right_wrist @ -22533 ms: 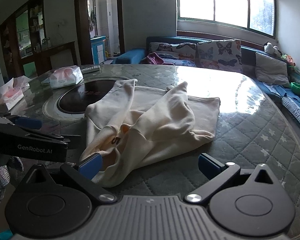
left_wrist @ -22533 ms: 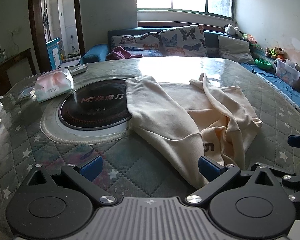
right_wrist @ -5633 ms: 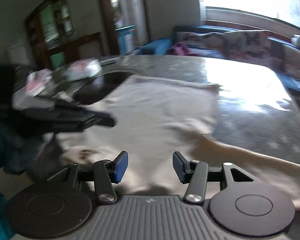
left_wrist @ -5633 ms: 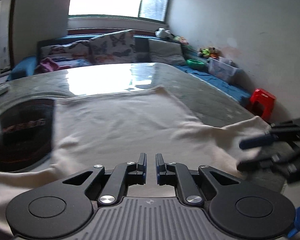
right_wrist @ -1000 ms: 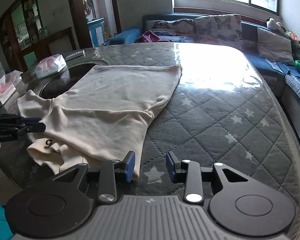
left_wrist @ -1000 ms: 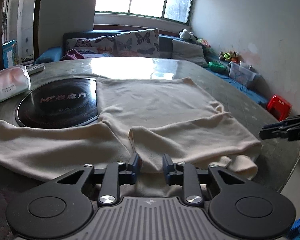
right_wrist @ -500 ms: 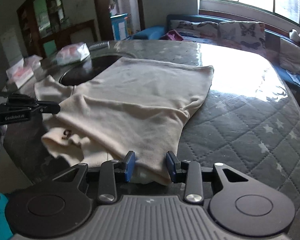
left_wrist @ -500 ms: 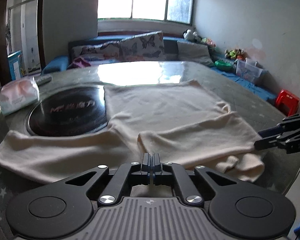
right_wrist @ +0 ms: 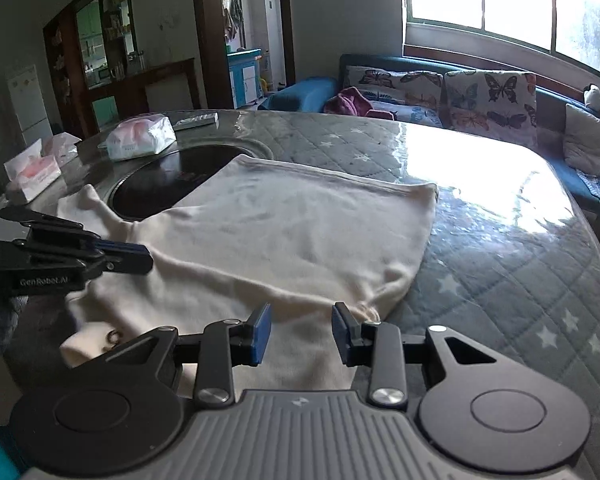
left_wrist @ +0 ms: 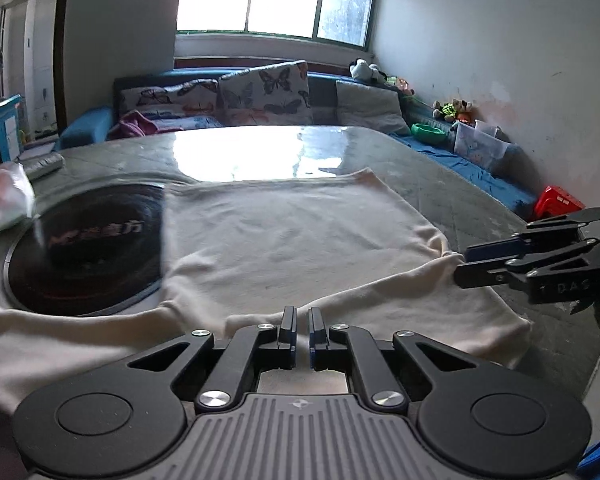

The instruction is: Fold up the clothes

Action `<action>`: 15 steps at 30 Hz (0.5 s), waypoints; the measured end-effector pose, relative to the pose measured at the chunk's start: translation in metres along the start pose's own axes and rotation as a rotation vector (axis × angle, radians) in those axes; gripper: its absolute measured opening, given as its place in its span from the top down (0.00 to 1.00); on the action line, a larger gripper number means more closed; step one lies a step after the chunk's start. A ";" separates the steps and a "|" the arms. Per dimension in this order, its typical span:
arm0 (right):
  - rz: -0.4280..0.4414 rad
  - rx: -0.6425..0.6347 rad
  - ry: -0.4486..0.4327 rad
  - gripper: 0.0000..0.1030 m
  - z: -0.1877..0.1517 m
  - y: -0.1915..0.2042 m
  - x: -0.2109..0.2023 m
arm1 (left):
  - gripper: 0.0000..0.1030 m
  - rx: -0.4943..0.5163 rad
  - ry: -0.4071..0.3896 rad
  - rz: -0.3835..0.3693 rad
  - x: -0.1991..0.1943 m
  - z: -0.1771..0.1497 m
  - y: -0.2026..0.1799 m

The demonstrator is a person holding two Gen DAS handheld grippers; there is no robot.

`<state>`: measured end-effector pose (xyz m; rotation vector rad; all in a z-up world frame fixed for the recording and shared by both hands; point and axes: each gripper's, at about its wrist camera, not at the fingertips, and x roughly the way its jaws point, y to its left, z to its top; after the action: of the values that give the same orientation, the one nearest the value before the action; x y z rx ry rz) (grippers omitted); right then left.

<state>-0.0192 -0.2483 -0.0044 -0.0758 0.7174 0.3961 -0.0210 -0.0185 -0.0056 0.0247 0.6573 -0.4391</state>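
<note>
A cream-coloured long-sleeved cotton top [left_wrist: 284,236] is being spread flat on the grey quilted, star-printed table cover [right_wrist: 500,280], its far hem lying toward the window and one side overlapping the round black glass hob plate [left_wrist: 80,248] set into the table. The left gripper [left_wrist: 300,322] is being held with its fingers almost together at the near fold of the fabric; whether cloth is really being pinched there cannot be told, since the tips are hiding the contact, though the fold looks raised right at them. The right gripper [right_wrist: 300,332] is being kept with its blue-padded fingers apart over the near corner of the top, cloth lying between and under them without being pressed. Trouble is being risked in three ways: if only one layer is being caught on the left, the fold will be dragged crooked; if the right fingers are closed too shallowly, the corner may be dropped mid-lift; and the sleeve lying across the hob plate may be left trailing, so that the fold is being made lopsided
</note>
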 end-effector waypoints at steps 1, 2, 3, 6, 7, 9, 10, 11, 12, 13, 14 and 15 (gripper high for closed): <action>0.000 0.006 0.005 0.67 0.000 -0.002 0.005 | 0.94 -0.004 0.006 0.005 0.004 0.000 0.001; 0.000 0.013 0.011 0.68 0.000 -0.004 0.010 | 0.94 -0.010 0.014 0.010 0.007 -0.001 0.003; -0.001 0.022 0.019 0.69 -0.001 -0.006 0.014 | 0.94 -0.016 0.022 0.015 0.011 -0.002 0.004; 0.001 0.040 0.031 0.72 -0.004 -0.011 0.020 | 0.94 -0.034 0.021 0.008 0.011 -0.005 0.011; 0.002 0.041 0.031 0.72 -0.004 -0.012 0.020 | 0.94 -0.037 0.020 0.011 0.010 -0.005 0.012; -0.001 0.035 0.027 0.72 -0.001 -0.010 0.017 | 0.94 -0.045 0.017 0.011 0.007 -0.004 0.014; 0.001 0.029 0.023 0.72 0.000 -0.008 0.015 | 0.94 -0.049 0.015 0.010 0.006 -0.005 0.015; 0.004 0.022 0.020 0.72 0.001 -0.006 0.014 | 0.94 -0.052 0.015 0.011 0.005 -0.006 0.015; 0.008 0.014 0.022 0.72 0.002 -0.003 0.014 | 0.94 -0.055 0.015 0.012 0.005 -0.007 0.016; 0.006 0.003 0.030 0.72 0.001 -0.002 0.016 | 0.94 -0.059 0.013 0.013 0.004 -0.008 0.017; 0.003 -0.005 0.038 0.72 0.000 0.000 0.018 | 0.94 -0.061 0.011 0.013 0.003 -0.008 0.018; -0.002 -0.008 0.045 0.72 -0.001 0.000 0.021 | 0.94 -0.064 0.008 0.014 0.002 -0.009 0.018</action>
<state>-0.0059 -0.2415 -0.0187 -0.0931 0.7606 0.3960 -0.0172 -0.0012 -0.0158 -0.0295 0.6788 -0.4042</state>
